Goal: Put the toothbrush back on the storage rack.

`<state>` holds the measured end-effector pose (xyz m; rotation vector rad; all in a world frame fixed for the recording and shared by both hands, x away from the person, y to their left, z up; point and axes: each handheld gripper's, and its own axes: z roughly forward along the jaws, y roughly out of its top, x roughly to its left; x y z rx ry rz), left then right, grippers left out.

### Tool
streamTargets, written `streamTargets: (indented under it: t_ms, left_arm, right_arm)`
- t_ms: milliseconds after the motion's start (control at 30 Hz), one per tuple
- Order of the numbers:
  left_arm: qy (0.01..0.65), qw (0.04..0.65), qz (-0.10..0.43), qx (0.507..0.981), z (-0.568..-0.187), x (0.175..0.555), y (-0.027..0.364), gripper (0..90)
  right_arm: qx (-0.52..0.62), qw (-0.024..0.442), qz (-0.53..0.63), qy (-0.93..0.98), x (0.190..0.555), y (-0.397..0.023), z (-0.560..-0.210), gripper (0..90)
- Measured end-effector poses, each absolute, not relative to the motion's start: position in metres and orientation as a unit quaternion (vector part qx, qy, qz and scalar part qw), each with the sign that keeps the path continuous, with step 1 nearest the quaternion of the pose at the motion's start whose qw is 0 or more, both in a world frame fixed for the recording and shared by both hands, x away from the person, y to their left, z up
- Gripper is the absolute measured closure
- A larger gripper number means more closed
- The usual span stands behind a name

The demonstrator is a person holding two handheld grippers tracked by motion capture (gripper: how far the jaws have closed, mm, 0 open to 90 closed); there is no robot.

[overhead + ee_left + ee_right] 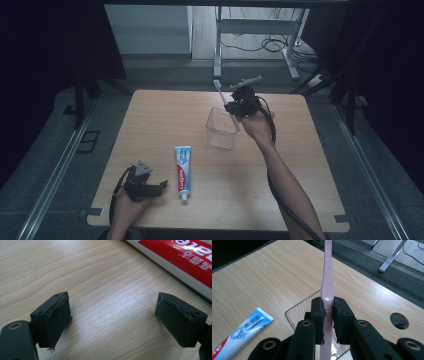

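Observation:
My right gripper [234, 106] is raised over the clear plastic cup [221, 128] at the table's middle and is shut on a pink toothbrush [220, 91], whose head points up and away. In the right gripper view both pads clamp the pink toothbrush [327, 277] handle, with the clear cup [298, 310] rim just beneath my right gripper [328, 312]. A toothpaste tube [183, 171] lies flat near the front of the table. My left gripper [162, 185] rests low on the table just left of the tube, open and empty. In its own view my left gripper [112, 320] stands wide over bare wood, the toothpaste tube [180, 260] beyond.
The wooden table [150, 115] has bare room on its left and right sides. A round hole [399, 320] sits in the tabletop beside the cup. Beyond the far edge stand a metal desk frame [260, 30] and floor cables.

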<state>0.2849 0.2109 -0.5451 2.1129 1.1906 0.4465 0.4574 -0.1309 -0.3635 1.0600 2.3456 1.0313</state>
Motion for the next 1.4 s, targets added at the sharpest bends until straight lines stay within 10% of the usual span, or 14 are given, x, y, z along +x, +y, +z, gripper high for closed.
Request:
streamTargets:
  t_ms: [1400]
  left_arm:
    - [0.455, 0.330, 0.169, 0.809, -0.545, 0.285, 0.211, 13.2]
  right_arm:
    - [0.395, 0.163, 0.354, 0.832, 0.486, -0.108, -0.439, 78.7]
